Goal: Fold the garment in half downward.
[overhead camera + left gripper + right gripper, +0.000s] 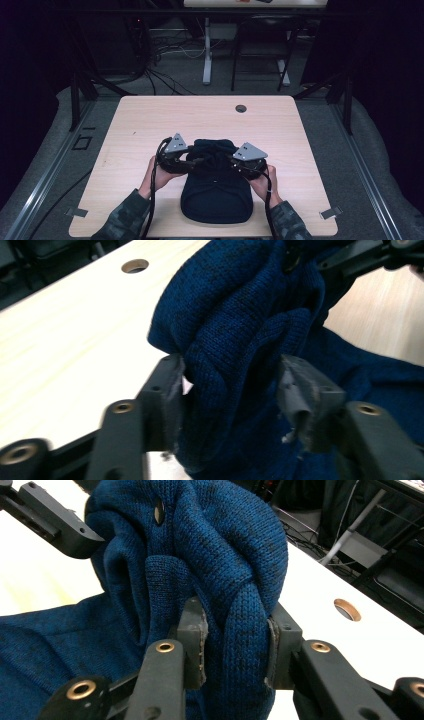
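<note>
A dark blue knitted garment (215,197) lies at the front middle of the light wooden table (150,120), its far part bunched up into a heap. My left gripper (197,161) comes at the heap from the left. Its jaws (232,390) stand apart around a thick fold of the knit (235,315), and the right pad (295,390) is off the cloth. My right gripper (227,162) comes from the right and is shut on another fold (235,640), which is squeezed between its pads. Each gripper view shows the other gripper beyond the heap (360,257) (50,520).
A round cable hole (241,108) sits near the table's far edge. Bare tabletop runs left, right and beyond the garment. Past the table are another desk's legs (207,55) and cables on the floor (165,75). Metal clips (331,213) mark the front corners.
</note>
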